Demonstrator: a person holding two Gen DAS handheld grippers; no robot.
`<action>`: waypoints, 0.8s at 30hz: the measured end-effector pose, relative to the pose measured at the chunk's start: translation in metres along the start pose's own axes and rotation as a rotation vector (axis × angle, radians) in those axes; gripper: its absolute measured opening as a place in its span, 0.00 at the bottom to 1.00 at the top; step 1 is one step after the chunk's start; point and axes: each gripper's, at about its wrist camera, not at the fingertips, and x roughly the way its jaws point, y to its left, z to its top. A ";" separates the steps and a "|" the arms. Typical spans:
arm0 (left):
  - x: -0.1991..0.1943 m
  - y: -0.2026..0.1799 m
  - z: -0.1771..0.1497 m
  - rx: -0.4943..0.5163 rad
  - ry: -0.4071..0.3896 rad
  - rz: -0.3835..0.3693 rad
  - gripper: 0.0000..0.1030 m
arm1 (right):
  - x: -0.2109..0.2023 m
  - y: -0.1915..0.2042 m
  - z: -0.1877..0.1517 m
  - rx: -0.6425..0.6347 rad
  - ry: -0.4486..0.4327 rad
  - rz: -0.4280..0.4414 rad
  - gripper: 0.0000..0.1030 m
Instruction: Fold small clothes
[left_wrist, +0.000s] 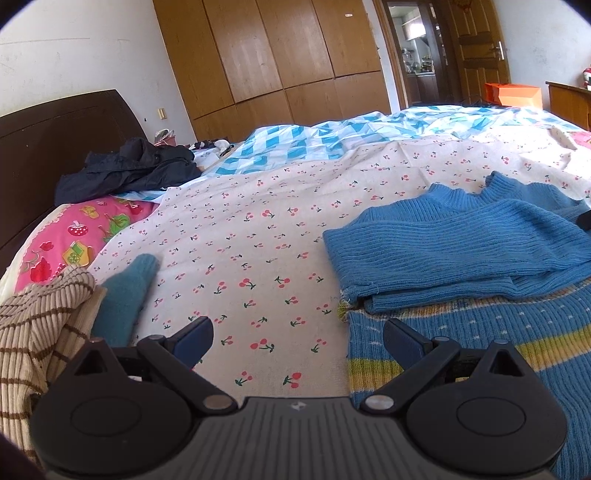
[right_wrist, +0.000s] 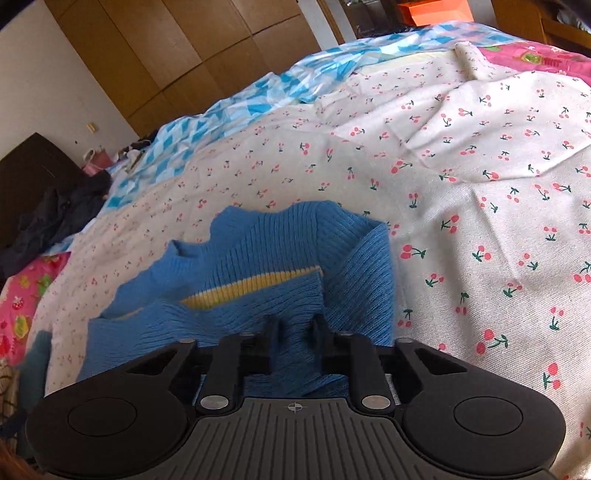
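Observation:
A small blue ribbed sweater (left_wrist: 461, 254) with yellow stripes lies on the cherry-print bedspread (left_wrist: 258, 229), partly folded, one sleeve laid across its body. My left gripper (left_wrist: 297, 338) is open and empty, low over the bedspread just left of the sweater's striped hem. My right gripper (right_wrist: 295, 332) is shut on a fold of the blue sweater (right_wrist: 258, 258) and holds that part lifted, with the yellow stripe and the collar beyond the fingers.
A beige striped garment (left_wrist: 40, 332) and a teal one (left_wrist: 125, 291) lie at the left. A pink pillow (left_wrist: 74, 236), a dark jacket (left_wrist: 125, 170) and the headboard are behind them. A blue checked quilt (left_wrist: 332, 136) covers the far side.

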 end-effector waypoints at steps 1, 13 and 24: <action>0.000 -0.001 0.000 0.003 -0.001 -0.001 1.00 | -0.005 0.000 -0.001 0.001 -0.011 0.008 0.08; 0.007 -0.022 0.015 -0.025 0.021 -0.094 1.00 | -0.005 -0.018 0.007 0.007 -0.018 -0.084 0.14; 0.042 -0.009 0.040 -0.136 -0.026 -0.039 1.00 | -0.031 0.020 0.002 -0.149 -0.116 -0.119 0.21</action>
